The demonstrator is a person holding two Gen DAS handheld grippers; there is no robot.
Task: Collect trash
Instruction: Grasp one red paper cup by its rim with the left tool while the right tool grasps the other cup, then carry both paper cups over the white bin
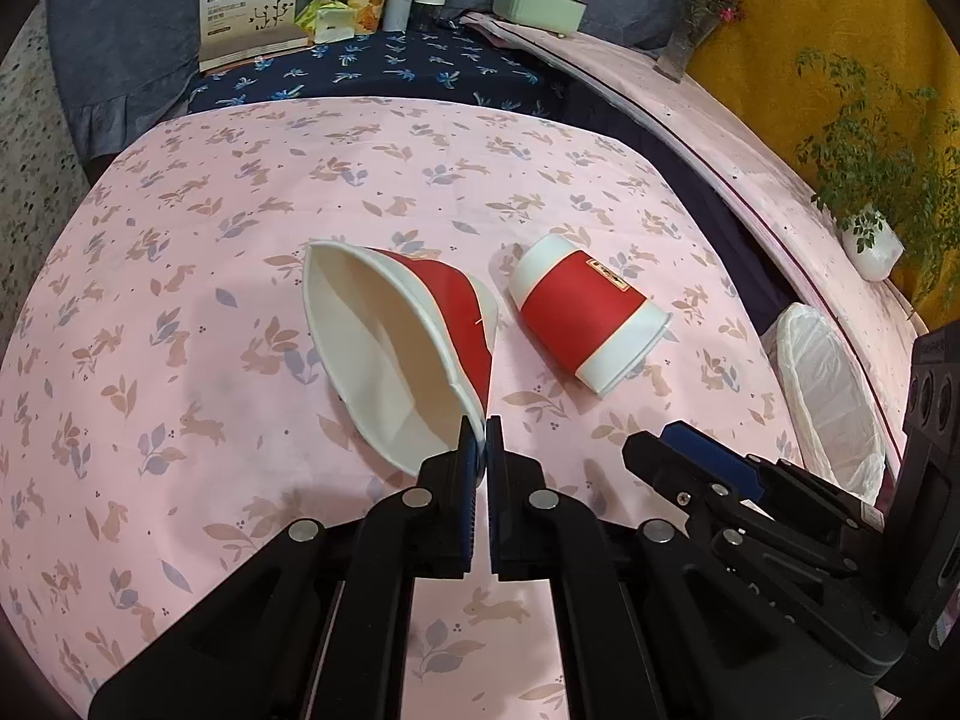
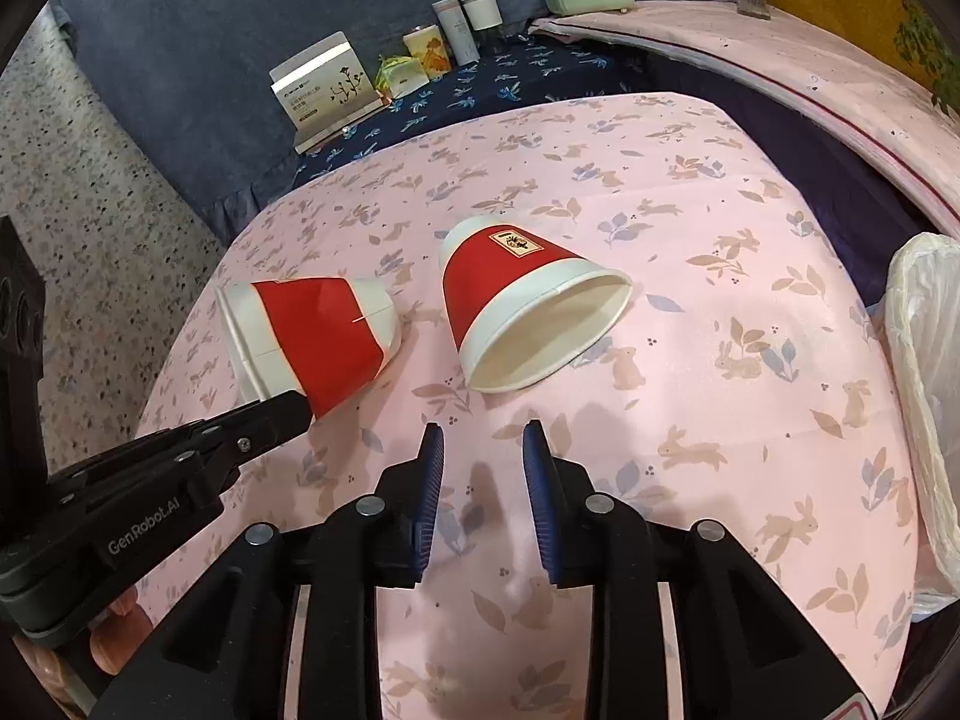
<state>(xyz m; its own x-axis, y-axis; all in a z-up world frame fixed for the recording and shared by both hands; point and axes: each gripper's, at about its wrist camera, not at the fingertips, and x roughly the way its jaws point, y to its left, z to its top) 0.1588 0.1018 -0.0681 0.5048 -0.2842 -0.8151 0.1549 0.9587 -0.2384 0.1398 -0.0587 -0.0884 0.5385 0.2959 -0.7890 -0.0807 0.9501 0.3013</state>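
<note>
Two paper cups lie on the pink surface (image 1: 180, 276). The left tongs (image 1: 483, 441) pinch the squashed cup (image 1: 384, 348); the right tongs (image 2: 483, 450) are open near the other cup (image 2: 516, 306).

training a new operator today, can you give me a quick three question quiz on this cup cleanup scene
1. True or false: the left gripper is shut on the rim of the crushed cup.
2. Multiple choice: the right gripper is A) shut on the labelled cup, B) open and holding nothing, C) inside the bin.
3. Fill in: the second cup lies on its ____ on the pink cloth, mouth toward the right wrist camera.

Key:
1. True.
2. B.
3. Side. The white-lined bin sits off the cloth's right edge.
</note>
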